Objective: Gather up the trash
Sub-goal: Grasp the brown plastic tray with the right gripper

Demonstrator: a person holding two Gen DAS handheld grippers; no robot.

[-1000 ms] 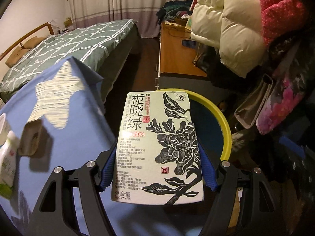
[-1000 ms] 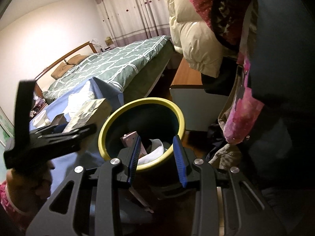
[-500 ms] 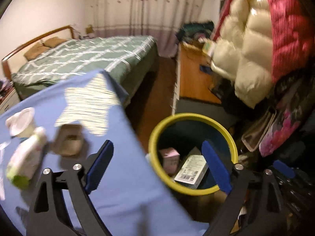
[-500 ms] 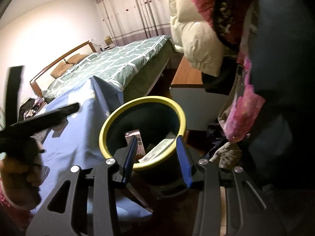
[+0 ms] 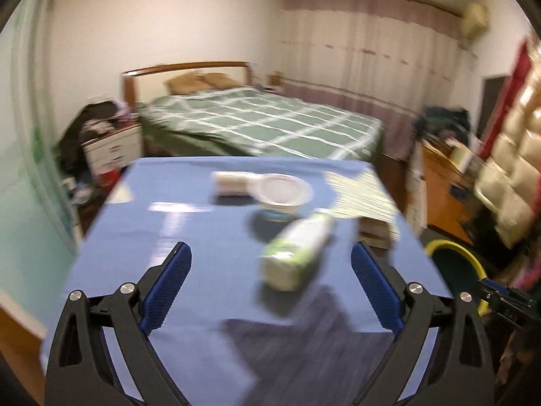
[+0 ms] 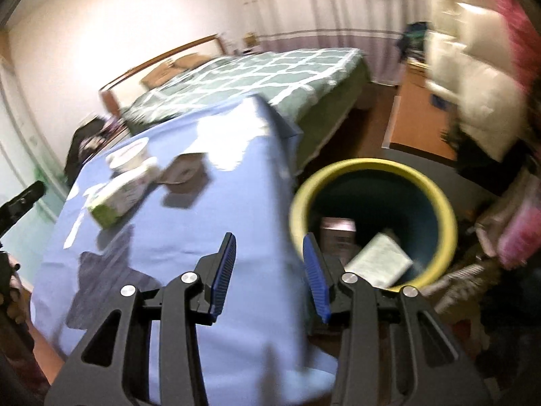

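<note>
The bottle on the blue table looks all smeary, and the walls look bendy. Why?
Left wrist view: the green-and-white bottle and the white cup are streaked by motion blur, while the left gripper stays sharp; the fisheye lens bows the walls. Right wrist view: the bin is also smeared, and the wall behind the bed glares white.

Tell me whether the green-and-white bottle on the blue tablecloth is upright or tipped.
Tipped. The green-and-white bottle lies on its side on the blue tablecloth, its length running along the cloth in both wrist views.
</note>
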